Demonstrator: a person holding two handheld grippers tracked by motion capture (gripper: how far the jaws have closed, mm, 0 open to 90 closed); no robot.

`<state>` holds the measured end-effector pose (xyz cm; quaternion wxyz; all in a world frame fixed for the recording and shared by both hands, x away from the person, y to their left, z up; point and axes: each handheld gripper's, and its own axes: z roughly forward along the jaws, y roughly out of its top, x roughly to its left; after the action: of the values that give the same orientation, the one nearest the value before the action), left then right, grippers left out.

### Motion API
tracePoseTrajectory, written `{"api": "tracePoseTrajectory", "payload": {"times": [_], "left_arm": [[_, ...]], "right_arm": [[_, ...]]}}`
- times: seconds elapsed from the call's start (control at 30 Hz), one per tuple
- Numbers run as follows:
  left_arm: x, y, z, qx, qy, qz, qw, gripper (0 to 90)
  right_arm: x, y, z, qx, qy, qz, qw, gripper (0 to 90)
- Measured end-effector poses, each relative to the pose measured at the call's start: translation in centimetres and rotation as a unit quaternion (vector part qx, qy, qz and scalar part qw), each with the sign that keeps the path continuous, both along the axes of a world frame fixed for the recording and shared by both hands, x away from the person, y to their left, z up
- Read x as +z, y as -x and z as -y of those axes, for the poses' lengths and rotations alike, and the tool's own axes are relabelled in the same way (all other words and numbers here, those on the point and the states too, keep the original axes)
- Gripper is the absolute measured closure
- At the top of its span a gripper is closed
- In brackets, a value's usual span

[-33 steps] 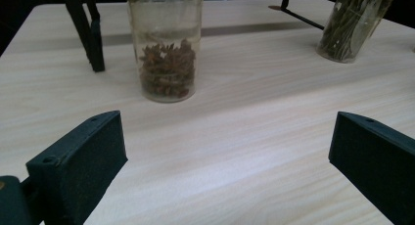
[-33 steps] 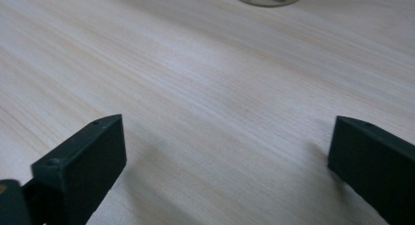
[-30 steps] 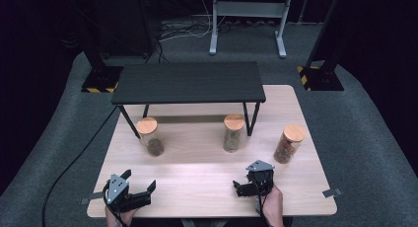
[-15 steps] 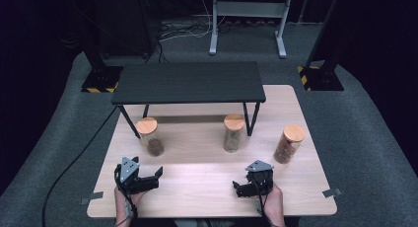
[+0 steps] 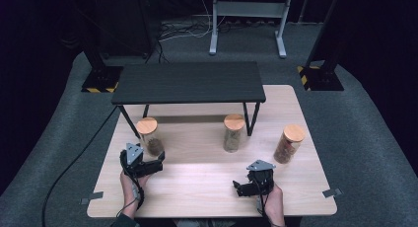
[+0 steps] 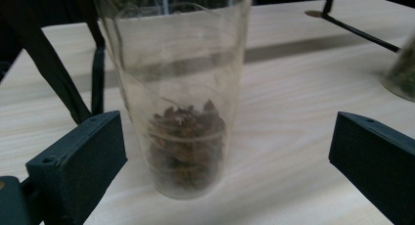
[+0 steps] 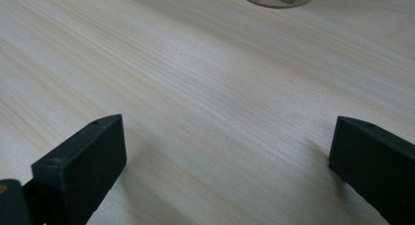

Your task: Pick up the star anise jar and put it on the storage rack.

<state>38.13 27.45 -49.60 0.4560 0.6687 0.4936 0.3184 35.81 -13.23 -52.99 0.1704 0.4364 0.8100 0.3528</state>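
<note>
The clear glass jar with a round wooden lid and brown bits inside [image 5: 148, 135] is being kept upright near the left edge of the light wooden table [image 5: 207, 197], by the black shelf's [image 5: 187, 82] left leg. It's being framed by the left gripper [image 5: 155, 164], jaws spread wide, not touching the glass. The right gripper [image 5: 240, 187] is being held released too, near the front edge.
</note>
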Motion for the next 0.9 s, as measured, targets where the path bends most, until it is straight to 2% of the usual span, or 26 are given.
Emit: {"api": "tracePoseTrajectory", "payload": {"times": [0.07, 0.37, 0.47, 0.6, 0.8, 0.9], "left_arm": [[0.0, -0.6, 0.0, 0.005, 0.007, 0.000, 1.0000, 0.0], [-0.4, -2.3, 0.3, 0.014, 0.004, 0.005, 0.9999, 0.0], [-0.6, -2.6, 0.2, 0.023, 0.002, 0.006, 0.9997, 0.0], [-0.8, -3.1, 0.2, 0.031, -0.002, 0.008, 0.9995, 0.0], [-0.9, -3.5, 0.2, 0.044, 0.001, 0.014, 0.9989, 0.0], [-0.9, -3.8, 0.3, 0.045, 0.003, 0.013, 0.9989, 0.0]], "right_arm": [[0.0, 0.0, 0.0, 0.000, 0.000, 0.000, 1.0000, 0.0], [0.0, 0.0, 0.0, 0.000, -0.001, -0.001, 1.0000, 0.0], [0.0, -0.1, 0.1, -0.001, -0.005, 0.000, 1.0000, 0.0], [0.0, 0.0, 0.0, -0.002, 0.003, 0.001, 1.0000, 0.0], [0.0, 0.0, 0.0, -0.002, 0.002, 0.001, 1.0000, 0.0], [0.0, 0.0, -0.2, -0.001, 0.012, 0.003, 0.9999, 0.0]]}}
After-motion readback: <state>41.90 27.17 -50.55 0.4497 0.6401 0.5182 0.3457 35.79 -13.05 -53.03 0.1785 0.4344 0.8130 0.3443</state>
